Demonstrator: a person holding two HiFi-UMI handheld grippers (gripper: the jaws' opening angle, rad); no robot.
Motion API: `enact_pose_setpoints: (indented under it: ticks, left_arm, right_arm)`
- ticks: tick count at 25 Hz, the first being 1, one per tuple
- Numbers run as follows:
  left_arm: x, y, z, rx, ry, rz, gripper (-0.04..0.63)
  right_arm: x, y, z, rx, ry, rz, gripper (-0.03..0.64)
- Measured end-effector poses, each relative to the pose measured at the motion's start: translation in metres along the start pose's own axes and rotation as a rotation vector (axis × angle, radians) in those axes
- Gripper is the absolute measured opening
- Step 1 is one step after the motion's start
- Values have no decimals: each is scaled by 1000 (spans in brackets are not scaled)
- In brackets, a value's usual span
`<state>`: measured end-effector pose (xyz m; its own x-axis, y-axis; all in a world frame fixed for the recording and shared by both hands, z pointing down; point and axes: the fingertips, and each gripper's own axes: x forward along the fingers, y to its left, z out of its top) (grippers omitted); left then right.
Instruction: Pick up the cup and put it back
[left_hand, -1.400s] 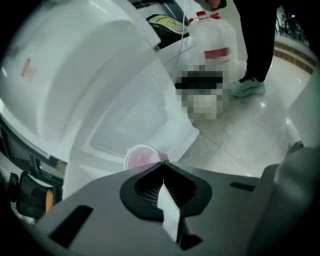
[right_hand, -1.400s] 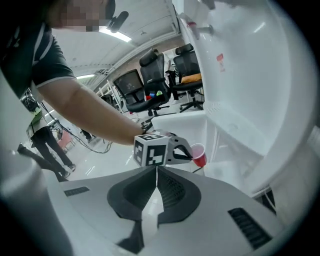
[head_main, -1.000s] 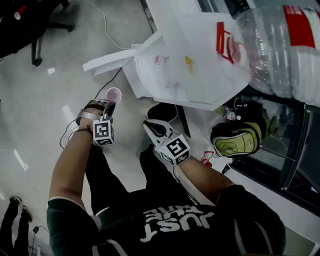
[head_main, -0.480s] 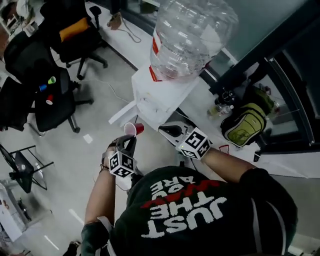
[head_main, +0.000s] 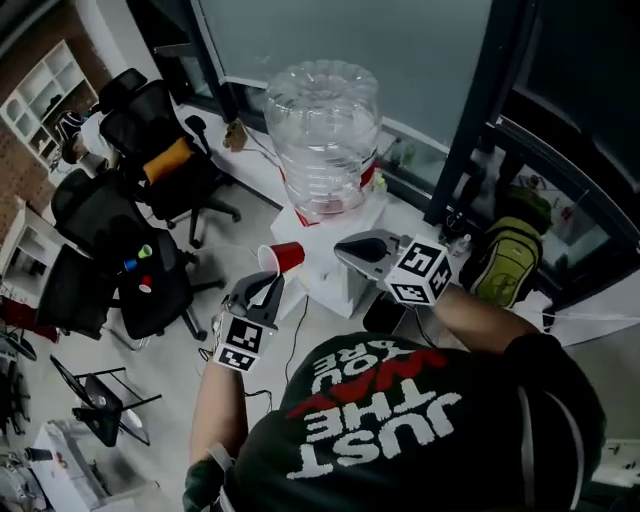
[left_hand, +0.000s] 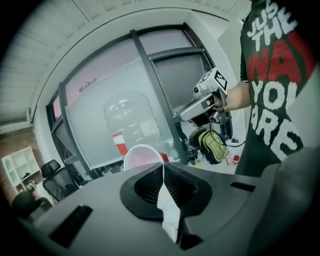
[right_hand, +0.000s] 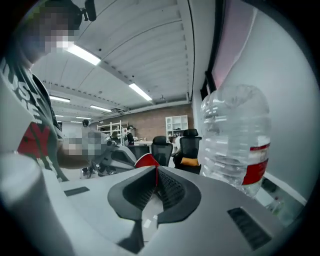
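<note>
Red cup (head_main: 285, 258) is clamped by its rim in your left tongs (head_main: 270, 283), right tongs (head_main: 347, 246) closed empty; a jerk could drop it.

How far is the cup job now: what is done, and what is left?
Done: the red cup is picked up; the left tool is shut on its rim. In hand: the cup hangs in the air beside the water bottle; the right tool is shut and empty. Left: putting the cup back and letting go.
</note>
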<state>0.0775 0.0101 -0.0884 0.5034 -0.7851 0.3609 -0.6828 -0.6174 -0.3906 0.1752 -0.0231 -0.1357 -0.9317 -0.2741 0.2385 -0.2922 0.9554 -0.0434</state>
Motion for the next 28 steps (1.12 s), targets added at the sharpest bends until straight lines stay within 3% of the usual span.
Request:
enact_pose_setpoints:
  ticks: [4,11,22,28]
  left_arm:
    - [-4,23,41,-21,-64,17,12]
    - [-16,24,76,-24,-113,10,12]
    - [-22,26,54,-44,-118,15,12]
    - [-41,30,40,-55,-136,-14,12]
  right_arm:
    - [-15,-13,37,-23,-49,-28,34]
    - [-35,-18,65,-27,-81,-63,34]
    - [-12,-10,58,-31,-54,-44,34]
    - [2,10,58,-15,-37,-79,34]
